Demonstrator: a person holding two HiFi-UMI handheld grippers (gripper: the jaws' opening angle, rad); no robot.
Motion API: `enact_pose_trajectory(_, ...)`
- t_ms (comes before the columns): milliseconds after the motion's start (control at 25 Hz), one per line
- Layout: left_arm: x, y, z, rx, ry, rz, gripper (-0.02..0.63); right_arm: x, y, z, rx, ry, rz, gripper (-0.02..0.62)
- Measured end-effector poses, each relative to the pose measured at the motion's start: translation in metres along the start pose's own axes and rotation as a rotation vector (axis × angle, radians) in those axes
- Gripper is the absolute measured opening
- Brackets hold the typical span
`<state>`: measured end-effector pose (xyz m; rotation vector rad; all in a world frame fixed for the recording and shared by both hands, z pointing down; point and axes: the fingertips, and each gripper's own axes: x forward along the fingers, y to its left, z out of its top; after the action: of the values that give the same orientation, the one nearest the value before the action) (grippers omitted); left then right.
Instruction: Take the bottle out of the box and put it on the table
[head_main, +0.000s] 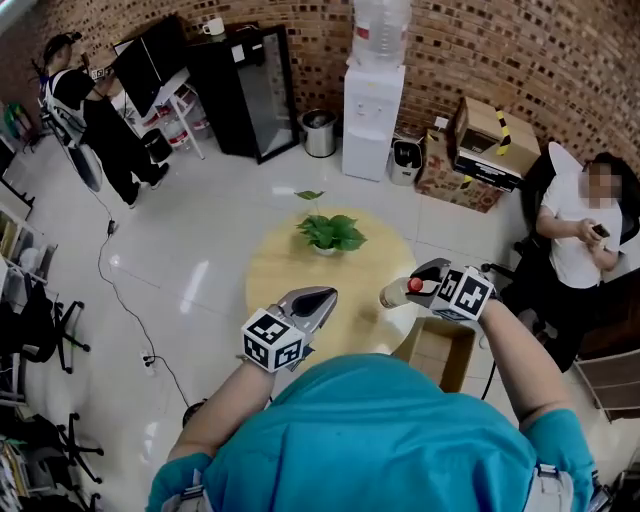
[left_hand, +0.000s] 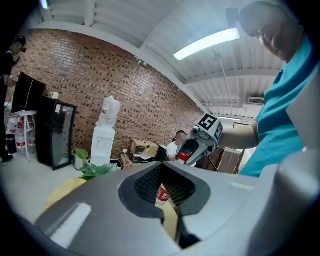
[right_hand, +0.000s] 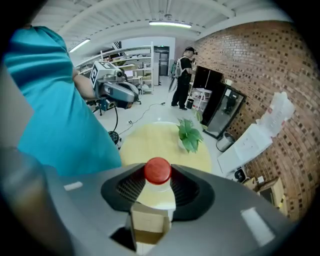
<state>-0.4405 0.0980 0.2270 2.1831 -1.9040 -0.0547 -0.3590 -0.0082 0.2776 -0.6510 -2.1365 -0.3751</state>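
My right gripper (head_main: 425, 283) is shut on the neck of a clear bottle (head_main: 395, 293) just under its red cap (right_hand: 157, 170). The bottle hangs in the air over the right edge of the round yellow table (head_main: 290, 265), above the open cardboard box (head_main: 440, 350) on the floor. In the left gripper view the same gripper (left_hand: 192, 150) shows with the cap, and the bottle's red label (left_hand: 162, 195) below it. My left gripper (head_main: 322, 297) is held over the table's near edge, left of the bottle, jaws together and empty.
A potted plant (head_main: 328, 232) stands at the table's centre. A person sits at the right (head_main: 580, 230), close to the box. A water dispenser (head_main: 372, 110), a bin (head_main: 320, 133), a black fridge (head_main: 245, 90) and stacked cartons (head_main: 480, 140) line the brick wall.
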Motion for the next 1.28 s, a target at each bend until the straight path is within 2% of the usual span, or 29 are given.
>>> enact_pose_trajectory(120,-0.032,0.036,0.012,-0.021,-0.002,0.013,0.001,0.037,-0.017,0.038,-0.006,0.022,0.005,0.150)
enact_pose_trajectory(280,-0.057,0.080,0.007,-0.046,0.007,0.020,0.001,0.101,-0.035,0.056,0.030,0.074,0.034,0.150)
enact_pose_trajectory(680,-0.097,0.106,-0.013,-0.063,0.036,-0.002,0.000,0.206,-0.046,0.054,0.083,0.117,0.004,0.151)
enact_pose_trajectory(920,-0.092,0.124,-0.025,-0.074,0.063,-0.038,0.000,0.218,-0.067,0.064,0.153,0.054,-0.018,0.162)
enact_pose_trajectory(1040,-0.093,0.121,-0.026,-0.082,0.066,-0.058,0.000,0.214,-0.070,0.068,0.169,0.017,-0.060,0.174)
enact_pose_trajectory(1160,-0.102,0.115,-0.021,-0.088,0.056,-0.072,0.002,0.209,-0.064,0.073,0.203,-0.030,-0.108,0.238)
enact_pose_trajectory(1280,-0.111,0.110,-0.015,-0.087,0.056,-0.092,0.000,0.182,-0.053,0.089,0.231,-0.096,-0.171,0.265)
